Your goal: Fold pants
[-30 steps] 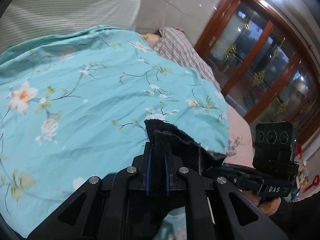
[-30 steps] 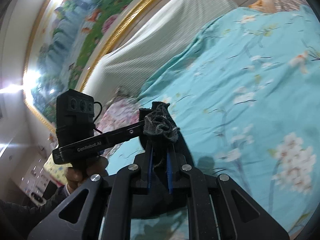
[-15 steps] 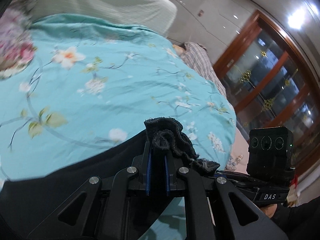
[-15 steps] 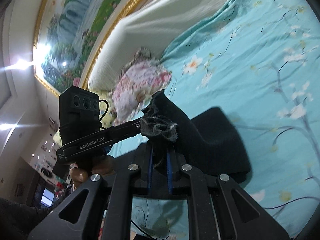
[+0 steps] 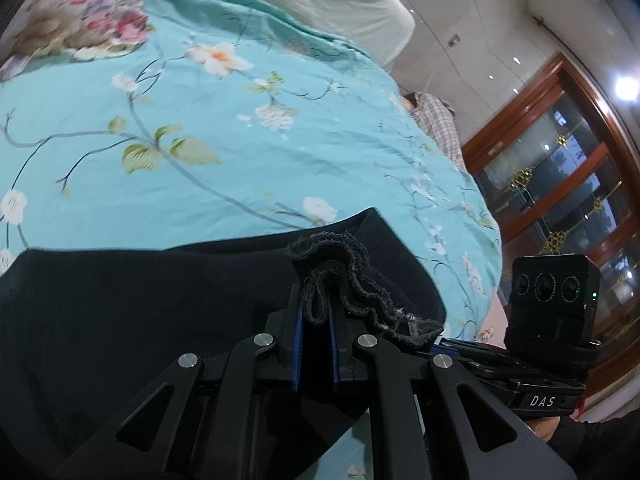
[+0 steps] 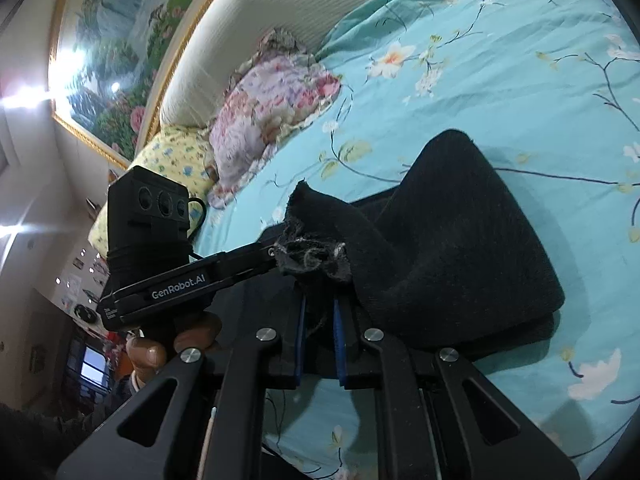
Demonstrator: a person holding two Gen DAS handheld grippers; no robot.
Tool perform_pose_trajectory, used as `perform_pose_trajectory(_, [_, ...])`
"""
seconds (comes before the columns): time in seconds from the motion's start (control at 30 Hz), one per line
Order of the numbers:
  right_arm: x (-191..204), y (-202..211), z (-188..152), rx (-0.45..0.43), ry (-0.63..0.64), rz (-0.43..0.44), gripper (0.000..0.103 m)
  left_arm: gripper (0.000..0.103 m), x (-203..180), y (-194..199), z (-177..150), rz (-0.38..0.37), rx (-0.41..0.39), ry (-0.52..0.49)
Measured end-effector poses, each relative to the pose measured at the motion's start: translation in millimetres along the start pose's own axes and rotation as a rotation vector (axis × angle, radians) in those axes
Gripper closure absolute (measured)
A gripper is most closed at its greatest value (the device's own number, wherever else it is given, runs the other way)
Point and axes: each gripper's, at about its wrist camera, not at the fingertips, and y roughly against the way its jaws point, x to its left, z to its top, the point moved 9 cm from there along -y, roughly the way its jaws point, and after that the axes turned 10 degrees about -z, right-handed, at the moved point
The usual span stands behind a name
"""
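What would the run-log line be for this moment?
left tongs: shut on black pants | right tongs: shut on black pants | pants draped over floral bedspread

I see the pants (image 5: 140, 312), black and soft-knit, lying in a loose fold across the turquoise floral bedspread (image 5: 200, 152). Their frayed, bunched hem edges rise off the cloth, one in each wrist view.

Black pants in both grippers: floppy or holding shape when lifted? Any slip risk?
Likely floppy: the black pants drape and sag in soft folds from the right gripper. Slipping looks unlikely, since the fuzzy frayed hem bunches between the left gripper pads. Probably light; the cloth stays lifted from two pinches.
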Motion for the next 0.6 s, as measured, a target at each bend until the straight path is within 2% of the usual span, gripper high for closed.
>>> perform_pose_trajectory(0.2, [1.3, -9.4, -2.5, 0.024, 0.02, -0.025, 0.089, 0.094, 13.4, 3.8, -8.6, 0.026, -0.004, 0.035])
perform_pose_trajectory(0.4, [-1.3, -18.9, -8.0, 0.065, 0.008, -0.045, 0.083, 0.093, 26.1, 12.2, -18.0, 0.091, -0.009, 0.072])
perform_pose_trajectory(0.47, [-1.2, -21.5, -10.6, 0.077, 0.011, -0.053, 0.078, 0.093, 30.6, 19.6, -23.3, 0.121, -0.019, 0.08])
perform_pose_trajectory(0.53, [1.1, -23.3, -13.9, 0.091, 0.013, -0.042, 0.065, 0.089, 34.6, 29.7, -27.6, 0.145, -0.042, 0.099])
perform_pose_trajectory(0.6, [6.4, -21.8, -16.3, 0.094, 0.024, -0.03, 0.059, 0.088, 37.8, 40.1, -31.4, 0.151, -0.064, 0.116])
